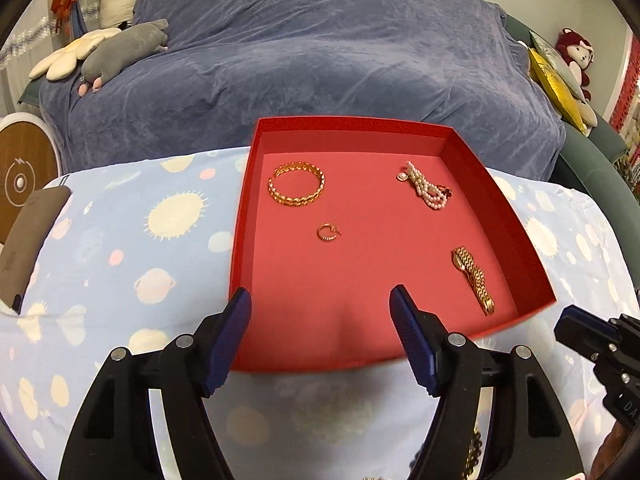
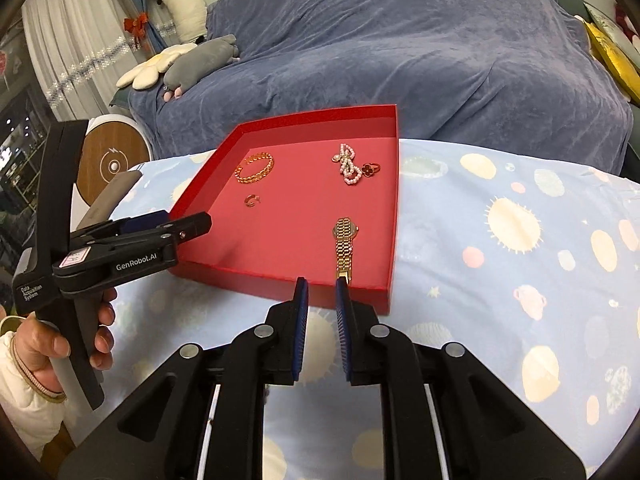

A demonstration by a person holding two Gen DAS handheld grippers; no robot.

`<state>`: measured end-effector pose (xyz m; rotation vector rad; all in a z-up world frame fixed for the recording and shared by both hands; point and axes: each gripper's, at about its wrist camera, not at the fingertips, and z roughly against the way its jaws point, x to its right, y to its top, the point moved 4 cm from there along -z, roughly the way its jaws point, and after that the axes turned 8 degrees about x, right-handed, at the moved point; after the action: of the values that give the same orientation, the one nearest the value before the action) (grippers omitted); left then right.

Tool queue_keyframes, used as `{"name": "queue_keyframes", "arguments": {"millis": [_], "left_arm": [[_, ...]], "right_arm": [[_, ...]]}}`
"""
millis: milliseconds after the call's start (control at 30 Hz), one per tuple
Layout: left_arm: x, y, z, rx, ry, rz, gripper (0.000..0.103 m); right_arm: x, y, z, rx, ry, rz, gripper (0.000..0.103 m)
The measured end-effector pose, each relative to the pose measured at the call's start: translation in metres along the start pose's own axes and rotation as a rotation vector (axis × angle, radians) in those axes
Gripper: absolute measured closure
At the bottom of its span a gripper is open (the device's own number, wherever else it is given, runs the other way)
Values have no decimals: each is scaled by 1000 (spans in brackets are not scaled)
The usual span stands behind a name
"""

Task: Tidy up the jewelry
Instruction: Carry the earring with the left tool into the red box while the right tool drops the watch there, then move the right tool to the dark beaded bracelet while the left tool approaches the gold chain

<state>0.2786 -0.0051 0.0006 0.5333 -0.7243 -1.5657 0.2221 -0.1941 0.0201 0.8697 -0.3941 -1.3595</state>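
A red tray point(image 1: 516, 236) point(image 2: 280, 278) lies on the planet-print cloth. In it are a gold bracelet point(image 1: 297, 184) point(image 2: 255, 167), a small gold ring point(image 1: 328, 233) point(image 2: 252, 199), a pearl strand point(image 1: 426, 190) point(image 2: 349, 164) with a red flower ring point(image 2: 370, 168) beside it, and a gold watch point(image 1: 474, 276) point(image 2: 344, 246). My left gripper point(image 1: 320, 300) is open and empty over the tray's near edge. My right gripper point(image 2: 321, 286) is empty, its jaws a narrow gap apart, just before the tray's near wall by the watch strap.
A blue blanket-covered sofa point(image 1: 320, 60) with plush toys point(image 1: 128, 48) stands behind the table. A grey flat object point(image 1: 28, 240) lies on the cloth at far left. A gold chain piece point(image 1: 474, 456) shows under my left gripper. A round white device point(image 2: 114, 160) stands at left.
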Motion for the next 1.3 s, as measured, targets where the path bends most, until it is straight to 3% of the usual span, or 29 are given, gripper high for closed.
{"name": "queue_keyframes", "arguments": {"millis": [133, 367, 467, 800, 1067, 1300], "left_arm": [[-3, -20, 28, -8, 4, 0, 34], [-8, -64, 64, -21, 12, 45, 34], [-8, -84, 73, -14, 42, 42, 34], [-7, -112, 76, -39, 21, -8, 34], [-15, -120, 78, -47, 12, -9, 34], [-12, -122, 79, -49, -2, -10, 34]], "right_arm": [[-5, -13, 33, 40, 1, -22, 70], [-14, -49, 53, 15, 27, -68, 69], [-19, -62, 44, -21, 45, -76, 69], [-41, -77, 10, -79, 51, -35, 70], [-49, -88, -14, -127, 48, -21, 73], [-45, -91, -19, -138, 31, -21, 94]]}}
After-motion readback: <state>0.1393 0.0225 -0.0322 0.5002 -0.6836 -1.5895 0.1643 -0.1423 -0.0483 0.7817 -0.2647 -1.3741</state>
